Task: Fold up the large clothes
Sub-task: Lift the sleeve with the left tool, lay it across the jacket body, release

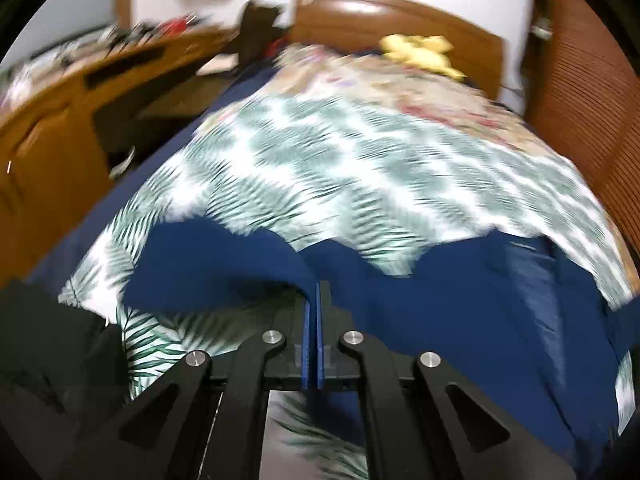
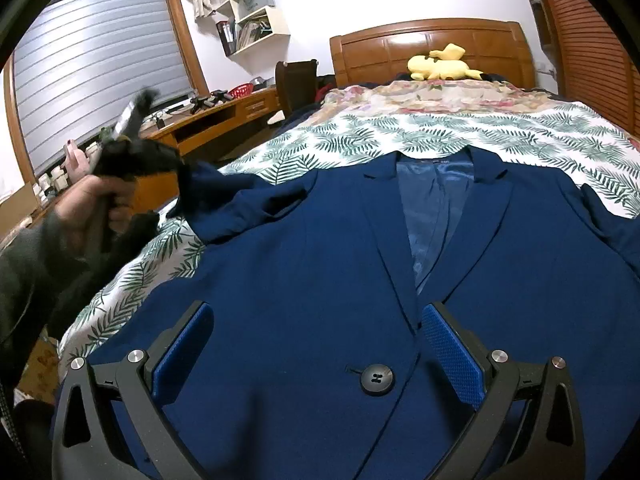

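Jacket (image 2: 304, 248) lies flat, front up, on the bed (image 2: 360, 136). Left gripper (image 1: 313, 292) is clamped on its sleeve (image 2: 224, 200), lifted off the bed. Right gripper (image 2: 316, 352) hangs apart over the front. Bring the sleeve across slowly, keeping it smooth.

Bright indoor light, left-wrist motion blur

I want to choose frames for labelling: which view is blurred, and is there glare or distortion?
Left wrist view: strong motion blur over the leaf-print bedspread and desk, only the left gripper sharp. Right wrist view: mostly sharp, blue jacket crisp, glare on the headboard. Both show fisheye bending.
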